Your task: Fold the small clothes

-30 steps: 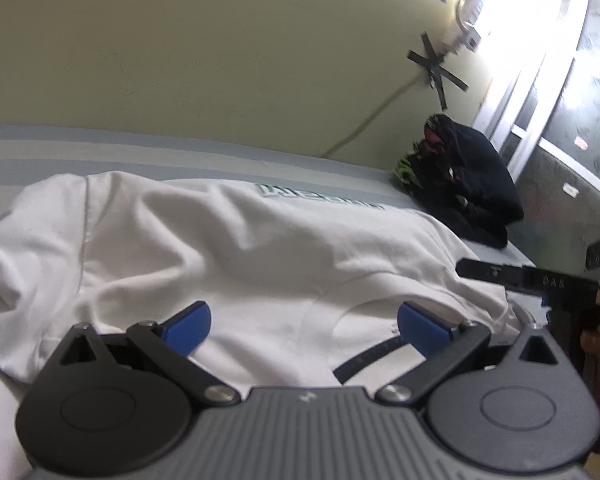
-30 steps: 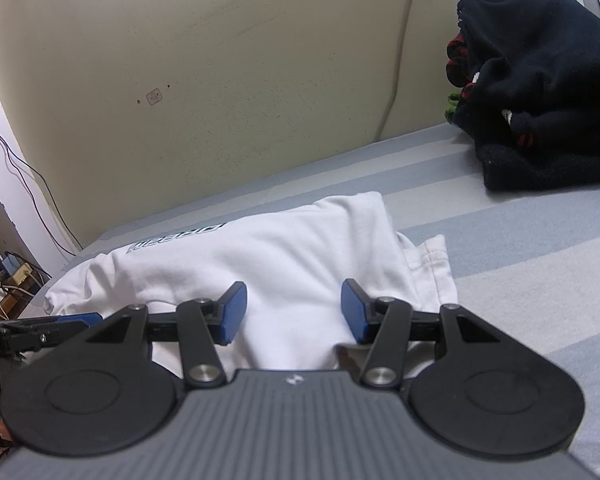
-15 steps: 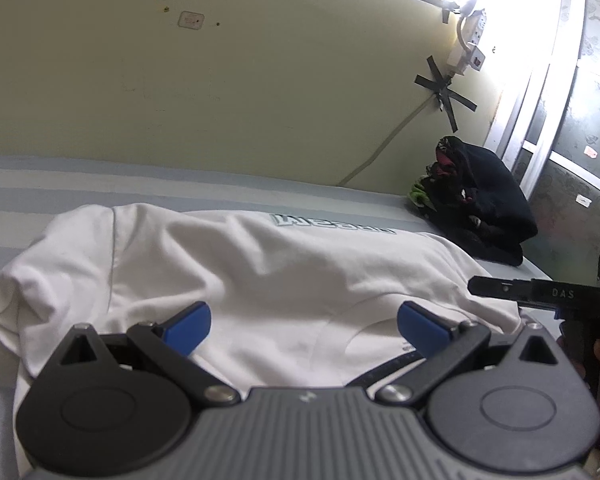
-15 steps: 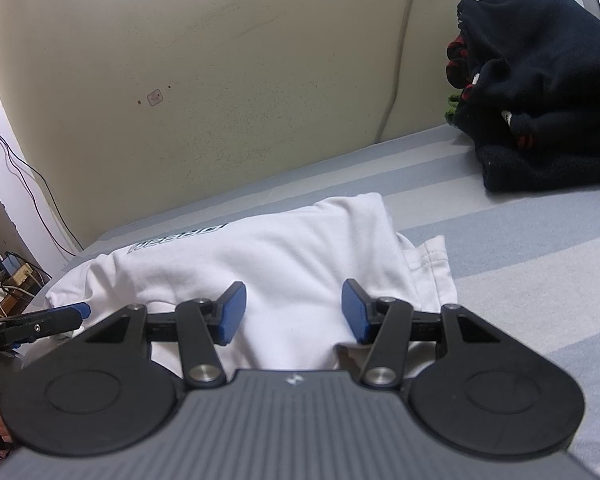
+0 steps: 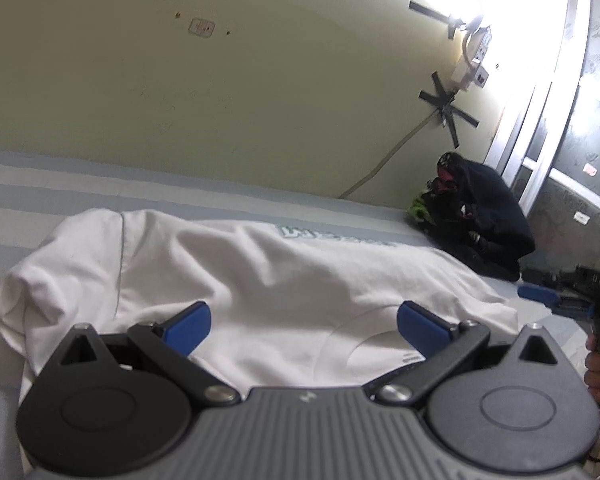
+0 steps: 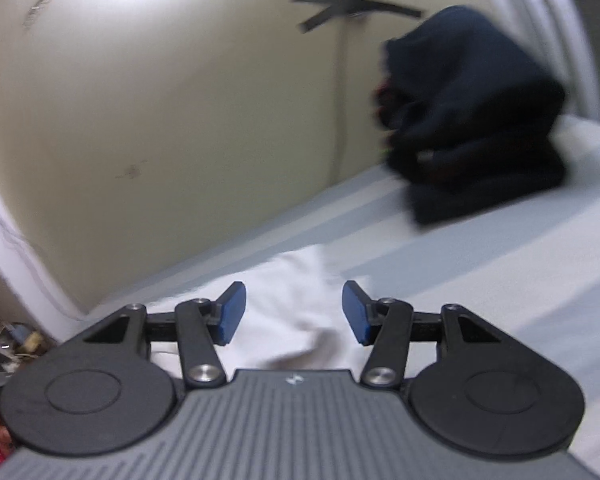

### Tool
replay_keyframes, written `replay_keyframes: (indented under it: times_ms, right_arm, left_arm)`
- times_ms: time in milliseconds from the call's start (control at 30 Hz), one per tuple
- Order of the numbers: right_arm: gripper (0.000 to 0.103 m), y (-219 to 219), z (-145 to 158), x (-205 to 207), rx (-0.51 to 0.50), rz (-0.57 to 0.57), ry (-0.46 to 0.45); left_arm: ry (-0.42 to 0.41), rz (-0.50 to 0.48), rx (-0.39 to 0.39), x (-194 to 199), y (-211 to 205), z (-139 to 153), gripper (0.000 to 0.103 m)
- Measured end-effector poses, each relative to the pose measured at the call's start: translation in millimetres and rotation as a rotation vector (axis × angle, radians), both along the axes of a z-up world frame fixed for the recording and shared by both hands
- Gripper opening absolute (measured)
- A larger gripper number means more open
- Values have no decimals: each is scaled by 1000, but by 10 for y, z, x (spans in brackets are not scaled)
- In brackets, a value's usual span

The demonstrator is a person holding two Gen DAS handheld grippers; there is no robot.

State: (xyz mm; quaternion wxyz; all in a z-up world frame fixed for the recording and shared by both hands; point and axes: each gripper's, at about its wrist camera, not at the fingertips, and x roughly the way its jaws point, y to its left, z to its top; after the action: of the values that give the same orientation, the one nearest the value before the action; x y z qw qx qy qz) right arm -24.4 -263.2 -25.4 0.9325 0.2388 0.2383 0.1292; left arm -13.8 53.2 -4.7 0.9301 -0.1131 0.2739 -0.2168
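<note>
A white T-shirt (image 5: 260,280) with green lettering lies rumpled on the striped bed (image 5: 60,192). My left gripper (image 5: 304,326) is open and empty, hovering just above the shirt's near edge. My right gripper (image 6: 294,312) is open and empty over the shirt's right end (image 6: 296,292); that view is blurred. The right gripper also shows at the right edge of the left wrist view (image 5: 556,300), beside the shirt's right corner.
A pile of dark clothes (image 5: 476,220) sits at the far right of the bed against the wall, also in the right wrist view (image 6: 472,120). A cable (image 5: 380,164) runs down the wall (image 5: 220,100). Clutter (image 6: 4,344) lies beyond the bed's left end.
The right gripper has swung right and tilted up, so its view now shows more of the dark pile and less shirt. The left gripper has pulled back slightly. Both stay open.
</note>
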Motion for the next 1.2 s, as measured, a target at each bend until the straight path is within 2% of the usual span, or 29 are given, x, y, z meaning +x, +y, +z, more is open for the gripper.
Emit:
replay_keyframes:
  times_ms: [33, 100, 233, 333, 433, 500, 600, 667, 967, 1200]
  right_arm:
    - [57, -49, 4, -23, -11, -9, 11]
    - [64, -141, -35, -46, 1, -11, 46]
    - [66, -158, -143, 61, 65, 32, 133]
    - [66, 8, -207, 192, 49, 93, 194]
    - [67, 127, -214, 252, 45, 108, 197]
    - [68, 180, -205, 310, 53, 110, 206]
    - [68, 207, -205, 352, 51, 115, 217]
    - [68, 234, -213, 367, 57, 113, 218]
    - [68, 273, -215, 301, 26, 120, 183]
    - [67, 165, -265, 278, 89, 120, 178]
  left_arm:
    - [-6, -3, -7, -3, 6, 11, 102]
    - [-11, -6, -15, 0, 3, 32, 98]
    - [19, -33, -73, 26, -44, 107, 93]
    - [-2, -66, -76, 25, -155, 203, 87]
    - [21, -100, -72, 130, -275, 218, 67]
    - [59, -113, -70, 217, -336, 161, 48]
    - [133, -123, -71, 313, -380, 1, 32]
    - [183, -120, -57, 348, -395, -109, 28]
    - [201, -116, -78, 370, -352, -148, 30]
    - [208, -117, -97, 369, -318, -144, 32]
